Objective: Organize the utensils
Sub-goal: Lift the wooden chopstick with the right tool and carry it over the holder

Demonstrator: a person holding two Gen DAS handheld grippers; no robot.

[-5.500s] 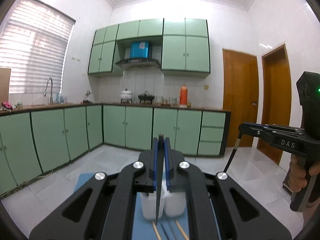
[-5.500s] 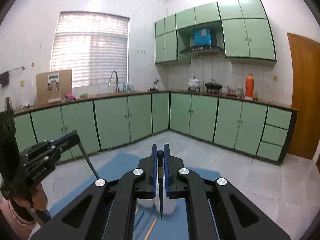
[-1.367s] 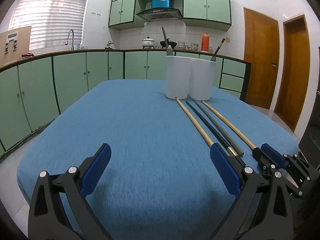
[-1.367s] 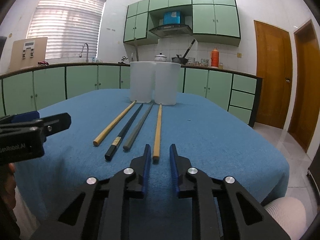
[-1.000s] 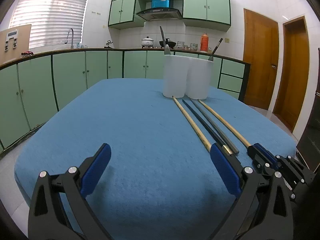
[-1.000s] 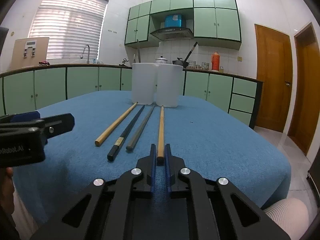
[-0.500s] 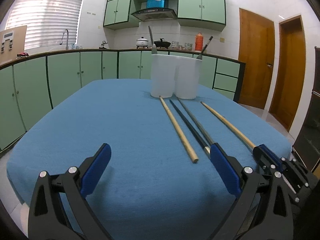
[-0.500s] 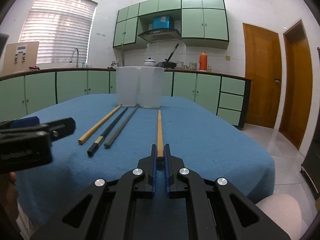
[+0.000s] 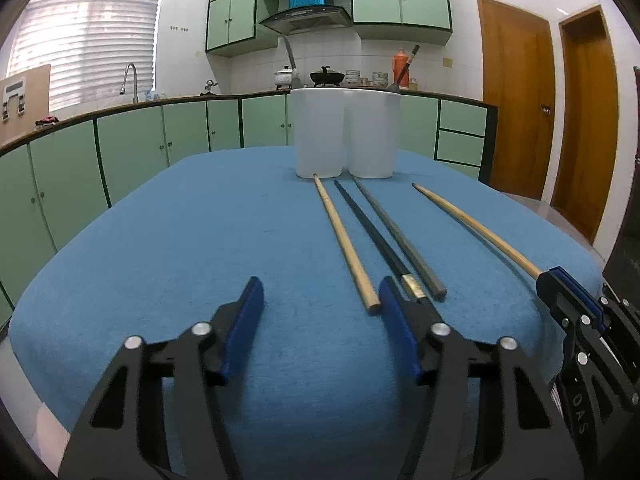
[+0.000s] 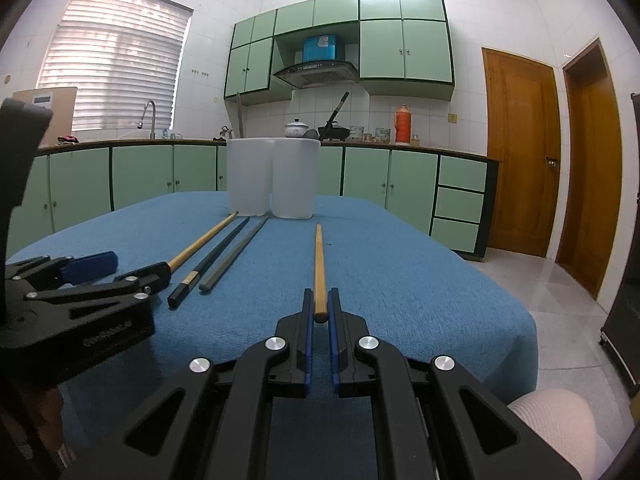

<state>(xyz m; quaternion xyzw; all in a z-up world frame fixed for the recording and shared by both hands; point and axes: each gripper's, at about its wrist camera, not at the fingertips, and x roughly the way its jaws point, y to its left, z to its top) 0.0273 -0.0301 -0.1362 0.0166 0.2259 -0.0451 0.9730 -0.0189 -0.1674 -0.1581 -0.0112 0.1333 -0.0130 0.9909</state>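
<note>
Two joined white holder cups (image 9: 346,134) (image 10: 274,176) stand at the far end of the blue-covered table (image 9: 224,240), each with one utensil handle sticking out. My right gripper (image 10: 318,310) is shut on the near end of a light wooden chopstick (image 10: 319,264) (image 9: 476,228), drawn away to the right of the others. A second wooden chopstick (image 9: 344,240), a black one (image 9: 372,232) and a grey one (image 9: 396,236) lie side by side. My left gripper (image 9: 322,300) is open, low over the table, its right finger beside the near ends of the wooden and black chopsticks.
The table's near edge (image 9: 120,360) drops off close below both grippers. Green kitchen cabinets (image 10: 120,184) and a counter run behind the table. Two wooden doors (image 10: 552,152) stand at the right. A pale cushioned stool (image 10: 556,420) sits by the table's near right corner.
My right gripper closed on the right wooden chopstick and pulled it rightward, away from the other three. My left gripper's jaws narrowed and it moved forward, towards the near ends of the chopsticks.
</note>
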